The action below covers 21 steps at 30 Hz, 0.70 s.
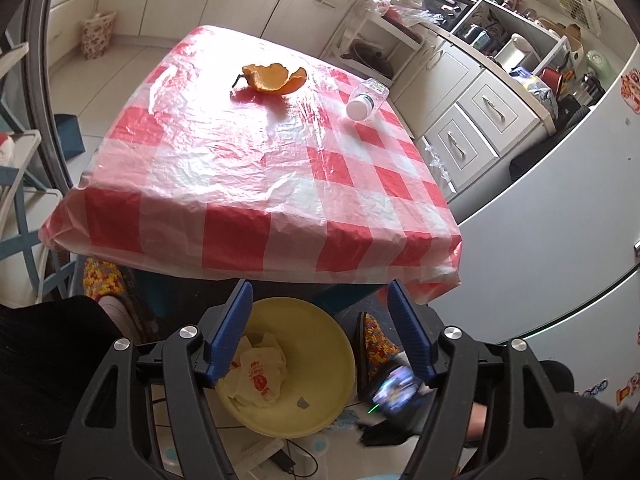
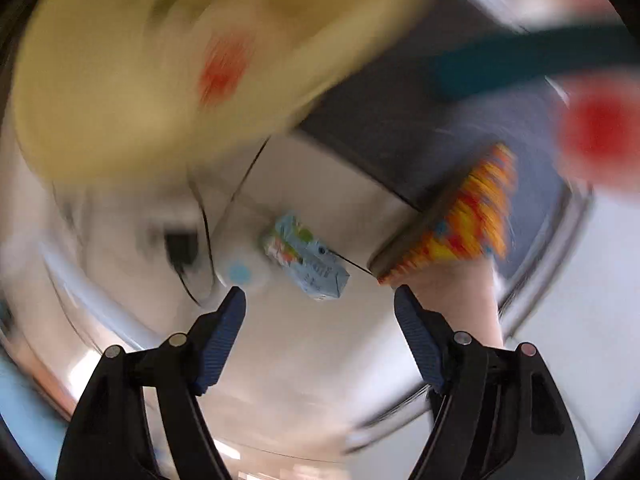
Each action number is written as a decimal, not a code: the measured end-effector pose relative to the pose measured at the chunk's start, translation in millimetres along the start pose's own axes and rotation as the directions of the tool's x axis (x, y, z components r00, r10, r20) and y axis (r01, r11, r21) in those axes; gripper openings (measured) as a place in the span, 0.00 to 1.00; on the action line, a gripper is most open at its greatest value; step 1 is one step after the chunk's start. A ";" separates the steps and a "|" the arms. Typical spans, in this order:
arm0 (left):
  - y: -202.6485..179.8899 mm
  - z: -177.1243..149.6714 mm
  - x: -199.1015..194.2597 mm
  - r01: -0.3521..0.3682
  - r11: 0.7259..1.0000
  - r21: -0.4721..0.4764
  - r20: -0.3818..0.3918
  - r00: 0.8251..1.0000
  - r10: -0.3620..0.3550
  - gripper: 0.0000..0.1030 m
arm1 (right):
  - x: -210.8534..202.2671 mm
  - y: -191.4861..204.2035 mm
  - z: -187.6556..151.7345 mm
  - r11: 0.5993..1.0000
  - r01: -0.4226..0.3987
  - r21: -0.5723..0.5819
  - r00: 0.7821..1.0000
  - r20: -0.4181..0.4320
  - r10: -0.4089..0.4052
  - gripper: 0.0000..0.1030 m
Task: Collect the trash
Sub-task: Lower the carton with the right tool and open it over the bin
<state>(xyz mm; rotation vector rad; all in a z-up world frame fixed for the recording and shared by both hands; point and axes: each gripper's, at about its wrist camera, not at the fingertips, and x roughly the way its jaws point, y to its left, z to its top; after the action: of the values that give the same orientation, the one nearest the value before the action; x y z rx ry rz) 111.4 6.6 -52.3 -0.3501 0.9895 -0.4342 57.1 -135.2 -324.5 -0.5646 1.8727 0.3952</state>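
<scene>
In the left wrist view an orange peel (image 1: 276, 78) and a clear plastic bottle with a white cap (image 1: 366, 100) lie on the far part of the red-checked table (image 1: 256, 184). My left gripper (image 1: 320, 336) is open and empty, held over a yellow bowl (image 1: 312, 364) on the floor that holds crumpled paper wrappers (image 1: 258, 376). The right wrist view is blurred. My right gripper (image 2: 320, 300) is open and empty, close above a small light-blue carton (image 2: 308, 260) that lies on the pale floor. The yellow bowl (image 2: 132, 68) is at upper left there.
Kitchen cabinets (image 1: 472, 120) and cluttered shelves (image 1: 520, 40) stand right of the table, a white fridge (image 1: 560, 220) nearer. A person's patterned slippers (image 1: 376, 344) (image 2: 464, 224) are next to the bowl. Cables and a black adapter (image 1: 286, 460) lie on the floor.
</scene>
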 end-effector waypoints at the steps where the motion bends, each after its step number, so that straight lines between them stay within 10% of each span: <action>1: 1.0 0.5 0.9 0.003 1.000 -0.006 -0.004 1.000 -0.003 0.65 | 21.5 17.2 -1.4 0.994 -0.003 -0.114 1.000 -0.015 0.002 0.72; 5: 5.8 0.3 6.5 0.000 1.000 -0.027 -0.022 1.000 0.000 0.65 | 81.6 55.1 -16.9 0.918 0.078 -0.389 0.993 -0.049 -0.105 0.73; 9: 10.7 0.8 13.3 -0.006 0.999 -0.048 -0.042 0.999 0.004 0.65 | 101.6 47.1 -19.7 0.917 0.119 -0.381 0.992 -0.002 -0.130 0.72; 21: 17.8 -1.2 43.0 -0.036 0.996 -0.082 -0.123 0.992 0.026 0.65 | 199.7 69.5 -9.2 0.742 0.326 -0.585 0.937 0.096 -0.336 0.72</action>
<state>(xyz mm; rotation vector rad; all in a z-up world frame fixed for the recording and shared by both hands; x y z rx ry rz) 134.2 0.2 -92.4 -0.3870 1.1330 -0.3895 -48.3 -121.0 -507.4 -1.3125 1.5937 0.7484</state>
